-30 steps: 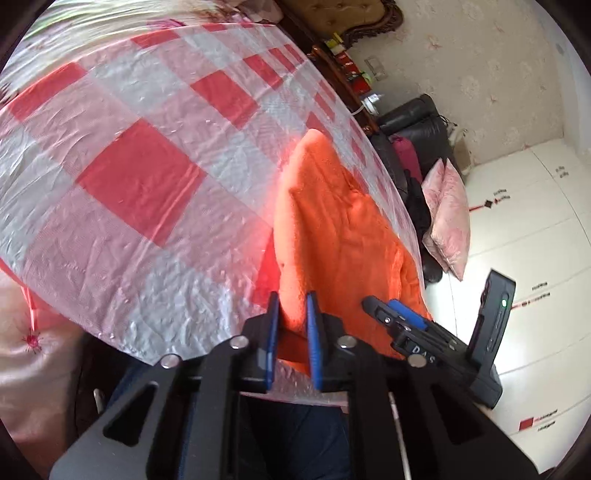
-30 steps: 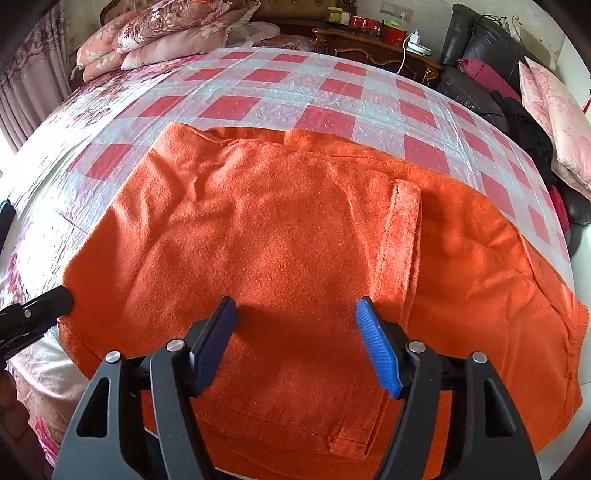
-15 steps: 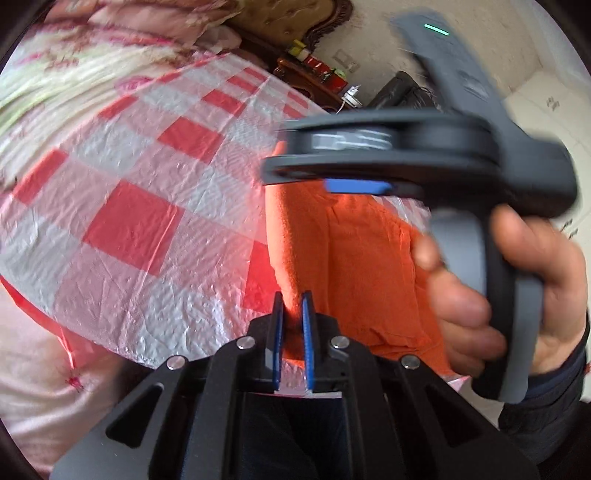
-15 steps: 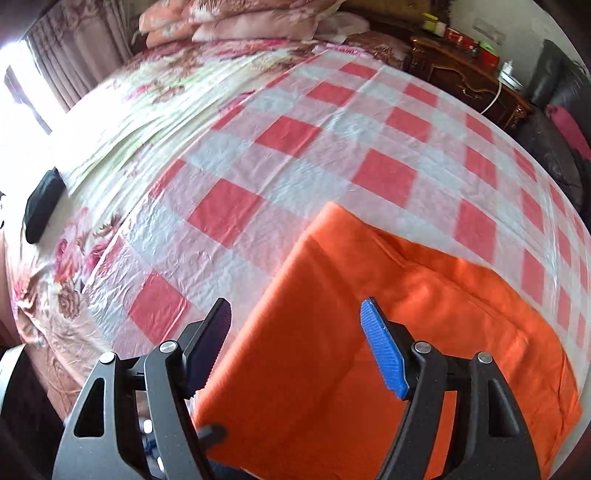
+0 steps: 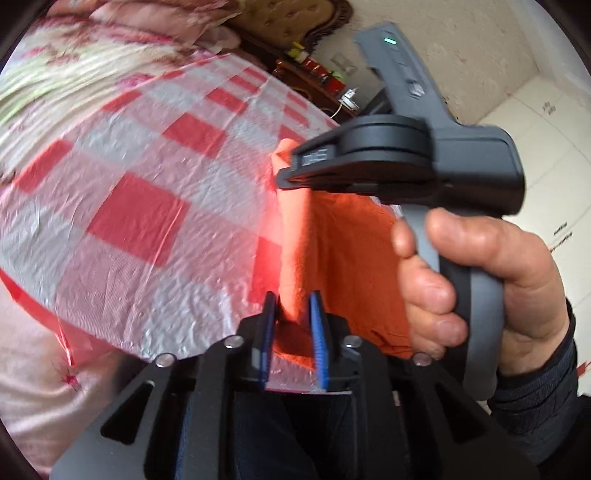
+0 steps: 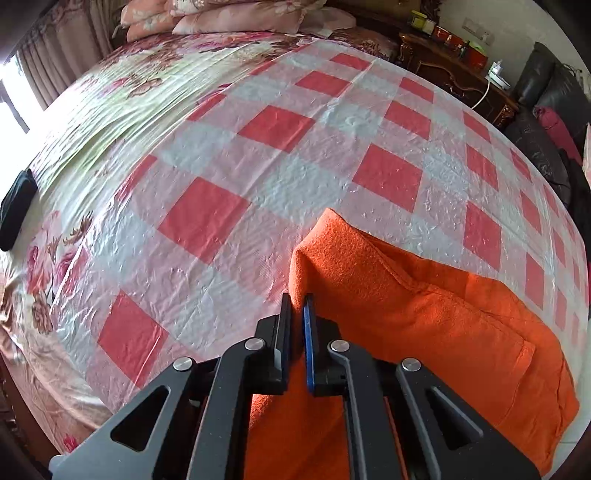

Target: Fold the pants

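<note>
Orange pants (image 6: 424, 317) lie on bed's checked plastic sheet (image 6: 280, 192), near edge. Soft, thick, light; will droop. Right hand-held gripper (image 6: 297, 314) pinched on raised fold corner; left hand-held gripper (image 5: 291, 314) narrow, fabric edge between pads. Grip w/ corners/hems.

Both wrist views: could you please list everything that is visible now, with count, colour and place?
Pants: one, orange, on the checked sheet, near edge of the bed.
Plastic sheet: one, red and white checks, over the bed.
Bedspread: one, pink floral, under the sheet.
Pillows: several, pink floral, at the bed head.
Wooden cabinet: one, dark brown, by the wall.
Black object: one, far left bed edge.
Left gripper: black, blue pads, jaws around a pants fold with a gap.
Right gripper: black, shut on the pants edge.
Right hand: holds the right gripper's handle.
</note>
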### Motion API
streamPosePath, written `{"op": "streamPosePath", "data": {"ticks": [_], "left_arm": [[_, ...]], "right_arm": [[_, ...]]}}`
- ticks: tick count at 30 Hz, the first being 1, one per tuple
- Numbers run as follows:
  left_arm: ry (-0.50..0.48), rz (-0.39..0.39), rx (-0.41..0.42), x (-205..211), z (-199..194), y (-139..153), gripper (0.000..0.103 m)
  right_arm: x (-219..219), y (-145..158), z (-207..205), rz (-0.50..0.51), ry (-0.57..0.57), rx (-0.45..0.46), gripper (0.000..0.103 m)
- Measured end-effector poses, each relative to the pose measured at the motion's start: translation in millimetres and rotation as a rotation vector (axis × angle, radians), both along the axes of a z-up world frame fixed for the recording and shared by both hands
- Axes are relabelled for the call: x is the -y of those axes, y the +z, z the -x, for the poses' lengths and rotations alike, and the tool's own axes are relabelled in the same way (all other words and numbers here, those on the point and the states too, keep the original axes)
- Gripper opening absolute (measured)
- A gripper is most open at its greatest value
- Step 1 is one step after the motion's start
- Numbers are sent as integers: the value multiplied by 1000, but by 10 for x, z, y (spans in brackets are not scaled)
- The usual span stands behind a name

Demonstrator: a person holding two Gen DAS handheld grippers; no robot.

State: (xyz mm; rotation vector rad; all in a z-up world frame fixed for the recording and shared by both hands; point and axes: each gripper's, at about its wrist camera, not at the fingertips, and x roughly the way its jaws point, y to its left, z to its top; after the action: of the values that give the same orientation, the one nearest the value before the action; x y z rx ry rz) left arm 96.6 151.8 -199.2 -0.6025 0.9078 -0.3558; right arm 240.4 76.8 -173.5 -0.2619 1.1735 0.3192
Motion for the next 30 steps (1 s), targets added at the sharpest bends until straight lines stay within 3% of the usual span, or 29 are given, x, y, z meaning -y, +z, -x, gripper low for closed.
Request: {"op": "streamPosePath", "data": {"ticks": [3,7,9,10,14,17,19,28,29,30], "left_arm": [[11,-17,-12,-39,-25,-85,43],[-12,9,-16,-3,-53,-108,47],[-34,2,-19,85,-83,-117,39],[-46,-10,-18,135,-92,-120,13],[-47,-54,-17,213,-107,-124,10],[-59,-99,3,263,-64,-81,9],[-66,-126,18,305,-35,-41,9],[-85,-154,45,369,-34,21,9],[-84,-150,46,346,-20,21,9],[-82,-145,46,332,-17,21,9]], "right_arm": [[93,-10,-41,-47,-19,-22,4],[211,83,-46,-114,-47,-31,4],[255,133,-42,-136,-57,-32,4],[257,147,-32,-137,-58,-30,4],[201,143,3,-93,-58,-6,6],[142,75,22,-38,-72,5,27],[113,40,45,-36,-61,11,48],[-18,-12,62,13,-35,24,46],[-30,-28,66,17,-32,20,39],[-41,-47,65,20,-28,16,14]]}}
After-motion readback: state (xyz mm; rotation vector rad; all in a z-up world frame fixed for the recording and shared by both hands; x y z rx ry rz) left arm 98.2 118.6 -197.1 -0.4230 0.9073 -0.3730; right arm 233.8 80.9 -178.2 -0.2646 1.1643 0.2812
